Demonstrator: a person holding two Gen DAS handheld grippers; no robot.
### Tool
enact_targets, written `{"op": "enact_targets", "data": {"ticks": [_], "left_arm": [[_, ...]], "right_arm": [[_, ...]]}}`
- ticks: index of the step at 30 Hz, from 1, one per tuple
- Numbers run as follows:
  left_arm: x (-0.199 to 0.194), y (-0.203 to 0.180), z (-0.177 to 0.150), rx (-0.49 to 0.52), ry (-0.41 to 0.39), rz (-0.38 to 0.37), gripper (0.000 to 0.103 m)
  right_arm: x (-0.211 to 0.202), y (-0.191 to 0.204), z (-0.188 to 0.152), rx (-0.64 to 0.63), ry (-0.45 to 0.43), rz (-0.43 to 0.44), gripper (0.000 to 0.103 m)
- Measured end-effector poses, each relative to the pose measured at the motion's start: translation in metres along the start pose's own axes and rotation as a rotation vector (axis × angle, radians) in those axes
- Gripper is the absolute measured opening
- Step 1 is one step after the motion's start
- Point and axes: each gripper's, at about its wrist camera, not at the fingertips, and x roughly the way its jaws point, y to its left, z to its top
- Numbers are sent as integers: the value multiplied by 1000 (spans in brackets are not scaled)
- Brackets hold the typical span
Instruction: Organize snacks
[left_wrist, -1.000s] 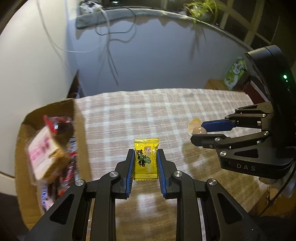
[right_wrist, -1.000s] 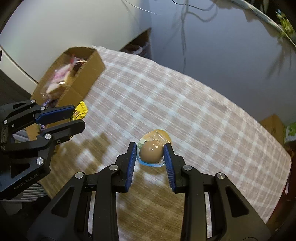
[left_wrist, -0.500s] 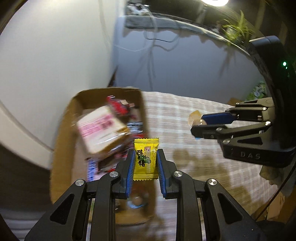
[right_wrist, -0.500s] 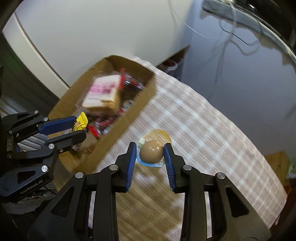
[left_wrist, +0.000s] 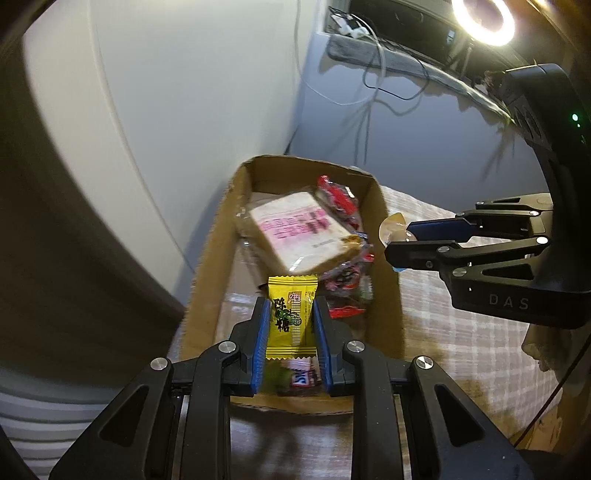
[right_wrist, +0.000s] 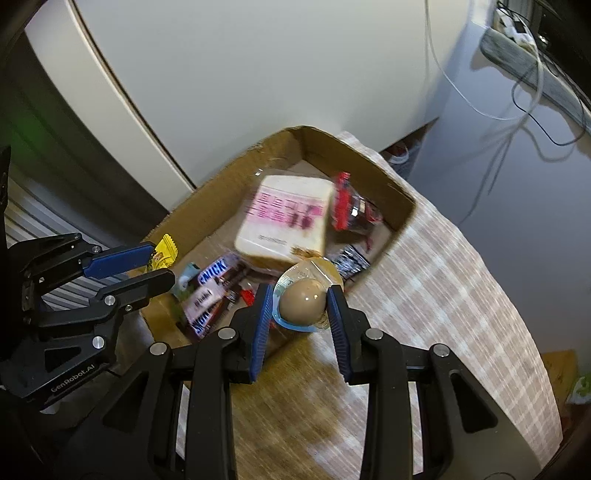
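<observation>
Yellow candy (left_wrist: 291, 317) pinched in our left gripper (left_wrist: 291, 332) over the box (left_wrist: 207, 266); right gripper (right_wrist: 301, 310) clamps an egg (right_wrist: 303, 301) (Snickers label (right_wrist: 208, 291) readable only from the right wrist).

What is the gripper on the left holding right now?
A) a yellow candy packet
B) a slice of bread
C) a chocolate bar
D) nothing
A: the left gripper is shut on a yellow candy packet pinched between its blue pads, above the cardboard box of snacks.

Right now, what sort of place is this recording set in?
Probably a home room used for filming: a checked tablecloth, a cardboard box of snacks, loose cables and a ring light.
</observation>
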Motion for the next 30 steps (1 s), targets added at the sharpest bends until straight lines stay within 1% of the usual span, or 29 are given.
{"op": "enact_targets", "data": {"ticks": [8,10,12,13,14,15,16,17,18,20,21,22,24,25,27,30], "left_arm": [[-5,12,0,-27,-12,17,23],[-6,12,0,-28,-14,21,25],[-6,12,1,-28,-17,23,33],[-7,13,0,-28,-18,23,34],[-7,14,0,-28,-19,26,37],[-7,14,0,-29,-20,28,39],[-7,15,0,-32,-21,28,40],[-8,15,0,-32,-22,27,40],[-8,15,0,-31,-22,27,41],[-10,14,0,-30,-24,31,44],[-11,15,0,-32,-26,31,49],[-12,15,1,-34,-29,32,51],[-14,14,0,-40,-34,33,53],[-16,14,0,-43,-36,34,54],[-18,14,0,-49,-36,39,61],[-24,12,-2,-58,-39,49,64]], "right_arm": [[1,8,9,-18,-8,13,34],[1,10,10,-23,-9,13,34],[0,11,12,-26,-13,10,34],[0,12,12,-26,-15,7,35],[-1,12,13,-25,-16,5,38],[-1,12,13,-24,-18,5,46],[-3,12,13,-23,-23,3,51],[-4,12,13,-24,-29,1,59],[-6,12,13,-26,-37,-3,63],[-9,12,13,-26,-44,-8,65],[-10,11,13,-25,-47,-9,67],[-12,11,13,-25,-50,-11,69],[-16,11,11,-25,-56,-18,71],[-18,10,9,-25,-59,-20,72],[-23,8,6,-19,-64,-22,72],[-31,4,-1,-4,-75,-26,73]]}}
